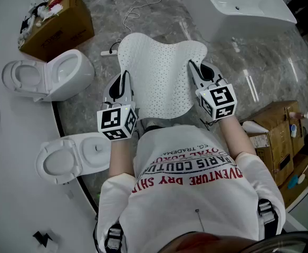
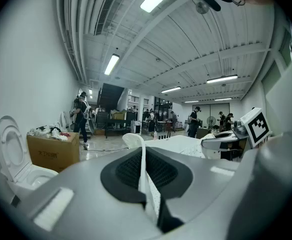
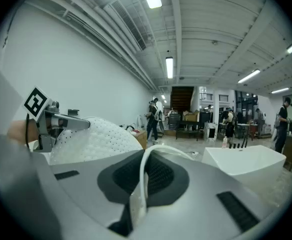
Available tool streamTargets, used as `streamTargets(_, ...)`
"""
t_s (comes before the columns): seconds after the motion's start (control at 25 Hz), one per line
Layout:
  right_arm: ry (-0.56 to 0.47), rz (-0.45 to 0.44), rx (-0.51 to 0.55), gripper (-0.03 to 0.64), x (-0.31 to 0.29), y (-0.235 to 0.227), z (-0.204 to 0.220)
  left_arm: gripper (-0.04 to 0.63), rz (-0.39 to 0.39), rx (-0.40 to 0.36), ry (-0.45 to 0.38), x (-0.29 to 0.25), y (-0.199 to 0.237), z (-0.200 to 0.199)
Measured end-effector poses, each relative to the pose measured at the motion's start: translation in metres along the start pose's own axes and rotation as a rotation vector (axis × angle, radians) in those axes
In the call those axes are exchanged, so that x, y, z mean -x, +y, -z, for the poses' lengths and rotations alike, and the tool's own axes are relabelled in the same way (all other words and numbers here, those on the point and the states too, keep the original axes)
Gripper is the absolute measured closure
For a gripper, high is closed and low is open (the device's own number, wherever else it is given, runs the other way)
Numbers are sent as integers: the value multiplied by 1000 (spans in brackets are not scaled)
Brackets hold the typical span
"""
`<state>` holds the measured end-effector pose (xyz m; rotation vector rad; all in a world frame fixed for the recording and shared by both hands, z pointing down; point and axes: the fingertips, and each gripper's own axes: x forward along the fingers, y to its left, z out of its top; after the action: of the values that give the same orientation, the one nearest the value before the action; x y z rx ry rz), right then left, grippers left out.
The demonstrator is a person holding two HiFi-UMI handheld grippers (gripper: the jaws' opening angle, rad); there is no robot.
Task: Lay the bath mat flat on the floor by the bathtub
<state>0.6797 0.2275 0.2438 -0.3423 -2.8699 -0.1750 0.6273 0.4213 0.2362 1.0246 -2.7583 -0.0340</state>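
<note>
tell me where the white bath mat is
In the head view the white perforated bath mat is held at centre, pinched by the left gripper and right gripper on its sides, with the white bathtub beyond, upper right.

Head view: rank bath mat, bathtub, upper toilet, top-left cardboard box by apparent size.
1. bath mat, held up nearer the camera, which inflates it.
2. bathtub, cut off at the top edge.
3. upper toilet and cardboard box look about alike; not ranked.

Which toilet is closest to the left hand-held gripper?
The toilet lower in the head view, beside the left hand-held gripper; the other toilet stands farther off, by the cardboard box.
</note>
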Motion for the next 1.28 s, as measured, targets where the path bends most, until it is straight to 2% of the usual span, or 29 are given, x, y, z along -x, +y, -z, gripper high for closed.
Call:
streamTargets(0.48, -8, 6, -46, 604, 25, -16, 13, 580, -13, -16, 10, 4, -30, 8)
streamTargets(0.8, 26, -1, -76, 604, 32, -37, 35, 580, -40, 22, 39, -8, -40, 22)
streamTargets(1.0, 84, 11, -92, 604, 10, -49, 48, 580, -54, 39, 62, -24, -24, 24)
streamTargets(1.28, 80, 3, -88, 604, -66, -55, 32, 578, -54, 34, 90, -71, 31, 28)
